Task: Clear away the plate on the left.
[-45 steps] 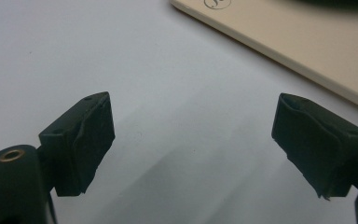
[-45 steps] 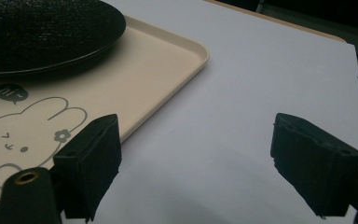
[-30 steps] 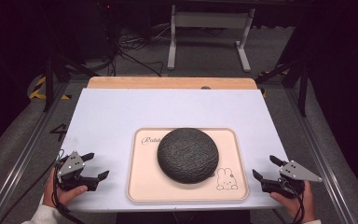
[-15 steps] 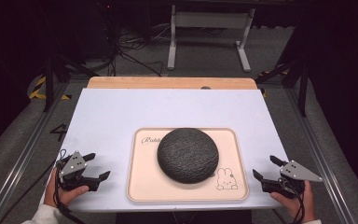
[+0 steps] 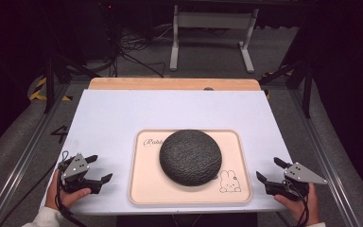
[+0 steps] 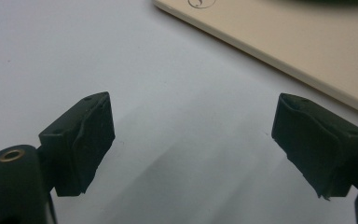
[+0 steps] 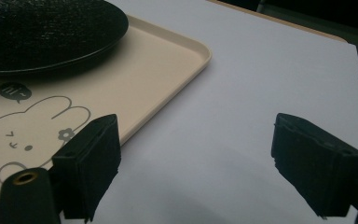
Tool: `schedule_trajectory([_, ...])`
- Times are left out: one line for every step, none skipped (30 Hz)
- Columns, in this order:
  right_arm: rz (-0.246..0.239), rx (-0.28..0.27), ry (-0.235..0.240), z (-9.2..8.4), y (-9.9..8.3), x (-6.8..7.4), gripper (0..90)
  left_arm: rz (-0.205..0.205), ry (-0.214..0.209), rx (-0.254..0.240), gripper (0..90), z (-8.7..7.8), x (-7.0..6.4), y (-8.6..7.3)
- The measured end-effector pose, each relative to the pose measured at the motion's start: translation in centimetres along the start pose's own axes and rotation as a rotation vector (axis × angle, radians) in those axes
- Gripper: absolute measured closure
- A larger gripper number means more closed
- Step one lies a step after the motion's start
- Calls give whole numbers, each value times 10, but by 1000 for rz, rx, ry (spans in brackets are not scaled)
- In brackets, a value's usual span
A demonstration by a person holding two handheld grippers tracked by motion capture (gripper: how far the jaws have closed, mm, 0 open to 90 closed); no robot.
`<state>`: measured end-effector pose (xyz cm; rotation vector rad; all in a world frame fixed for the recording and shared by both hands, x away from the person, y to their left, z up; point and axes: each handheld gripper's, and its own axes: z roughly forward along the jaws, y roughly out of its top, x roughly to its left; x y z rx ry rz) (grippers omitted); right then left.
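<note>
1. Two hand-held grippers sit nearest, at the front edge of the table: the left gripper (image 5: 98,169) at the front-left corner and the right gripper (image 5: 267,170) at the front-right corner. Each one has its jaws spread wide and holds nothing.
2. Between them lies a cream tray (image 5: 142,189) with rounded corners, its long axis running across the table from left to right. Both grippers rest outside the tray, each just beside one short end.
3. On the tray sits the dark round dome-shaped object (image 5: 190,156). It lies to the right and a little forward of the left gripper, and to the left and a little forward of the right gripper. Being round, it has no long axis to line up with.
4. I judge that both hands are about equally near to it; neither has a clear advantage.
5. The object looks charcoal black with a rough, woven or pebbled surface and a low curved top; in the right gripper view its thin smooth rim (image 7: 74,58) meets the tray. What it is exactly, I cannot tell.
6. A small rabbit drawing (image 5: 230,181) is printed on the tray's front-right corner, near the right gripper.
7. Farther away, the white table surface (image 5: 170,109) is bare up to a wooden strip (image 5: 170,83) at its far edge.
</note>
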<state>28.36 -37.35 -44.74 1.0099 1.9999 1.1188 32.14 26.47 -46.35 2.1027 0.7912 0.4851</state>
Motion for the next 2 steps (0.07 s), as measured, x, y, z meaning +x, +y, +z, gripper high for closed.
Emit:
schedule_trajectory([2,0,-1,0,0,0,159,-3,-1,-2,138,1,0,0])
schedule_trajectory([4,2,0,0,0,0,159,0,0,-1,138,1,0,0])
